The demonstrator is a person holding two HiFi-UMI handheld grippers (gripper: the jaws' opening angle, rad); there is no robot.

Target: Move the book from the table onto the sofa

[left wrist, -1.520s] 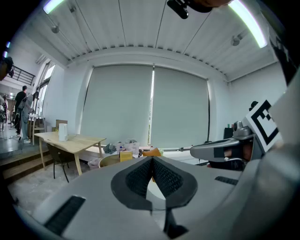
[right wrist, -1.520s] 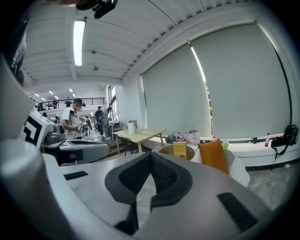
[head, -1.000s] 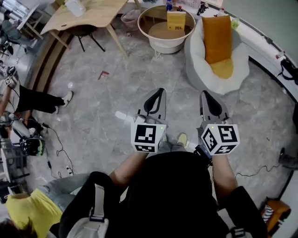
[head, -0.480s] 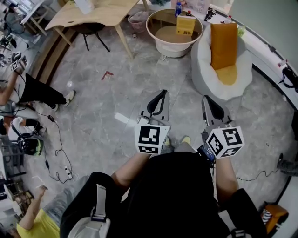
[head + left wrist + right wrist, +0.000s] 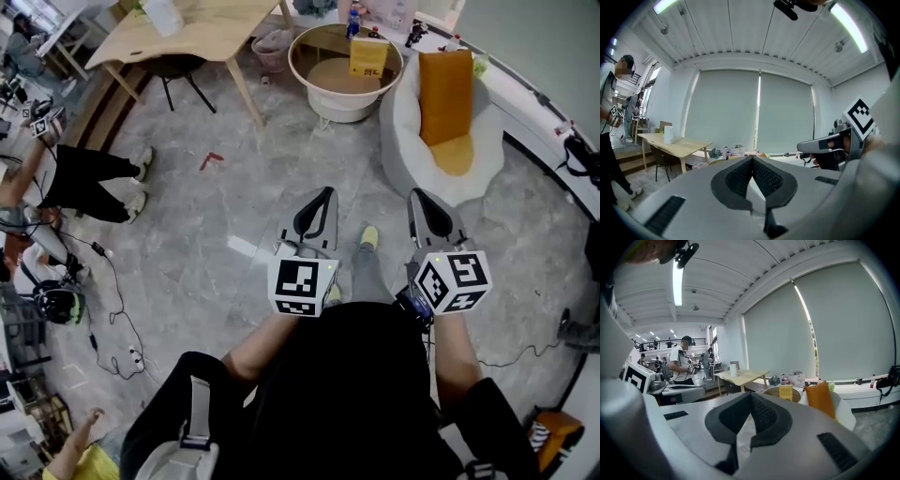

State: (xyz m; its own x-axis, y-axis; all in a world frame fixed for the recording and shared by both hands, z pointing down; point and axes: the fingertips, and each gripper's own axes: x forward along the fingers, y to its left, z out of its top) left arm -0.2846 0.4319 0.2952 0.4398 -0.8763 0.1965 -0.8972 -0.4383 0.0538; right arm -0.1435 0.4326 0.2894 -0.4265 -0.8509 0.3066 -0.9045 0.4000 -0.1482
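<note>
Head view puts the book [image 5: 367, 56] upright on the round bench [image 5: 333, 105] at 12 o'clock, well apart from the left hand-held gripper [image 5: 325, 194] and right hand-held gripper [image 5: 417, 195], both clenched and empty. Approach squarely and open the jaws only near the book. The sofa [image 5: 403, 141] sits at the bench's 4 o'clock.

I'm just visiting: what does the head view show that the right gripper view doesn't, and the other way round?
Only the head view: the holder's own torso, plus cables and a red scrap on the floor.
Only the right gripper view: the ceiling strip light and the window blinds.
Both: the yellow book standing on the round table, the orange cushion on the white sofa, the wooden table, and the right gripper, shut and empty.
</note>
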